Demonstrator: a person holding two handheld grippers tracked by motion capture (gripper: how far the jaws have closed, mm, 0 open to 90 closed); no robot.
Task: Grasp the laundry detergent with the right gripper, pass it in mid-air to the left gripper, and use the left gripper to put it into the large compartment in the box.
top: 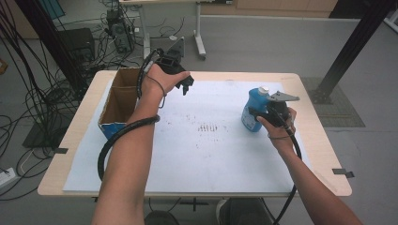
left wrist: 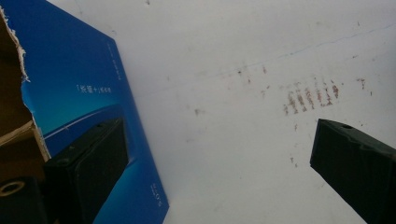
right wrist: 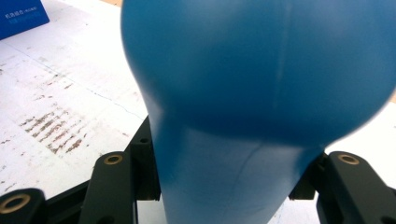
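Note:
A blue bottle [top: 252,108] with a white cap stands upright at the right of the white table sheet [top: 206,159]. My right gripper [top: 256,115] is shut on its narrow lower body, and in the right gripper view the bottle [right wrist: 257,70] bulges out above both jaws. At the table's left stands an open cardboard box [top: 119,98] with blue outer sides. My left gripper [top: 186,87] hangs above the sheet just right of the box. Its jaws stand wide apart with nothing between them; one fingertip [left wrist: 88,158] lies over the box's blue side [left wrist: 79,88].
Reddish-brown stains [top: 211,127] mark the sheet's middle. The wooden table edge [top: 328,154] borders the sheet. Cables and equipment [top: 117,33] litter the floor at the back left, desk legs [top: 199,37] stand behind the table, and a black post [top: 352,47] rises at the back right.

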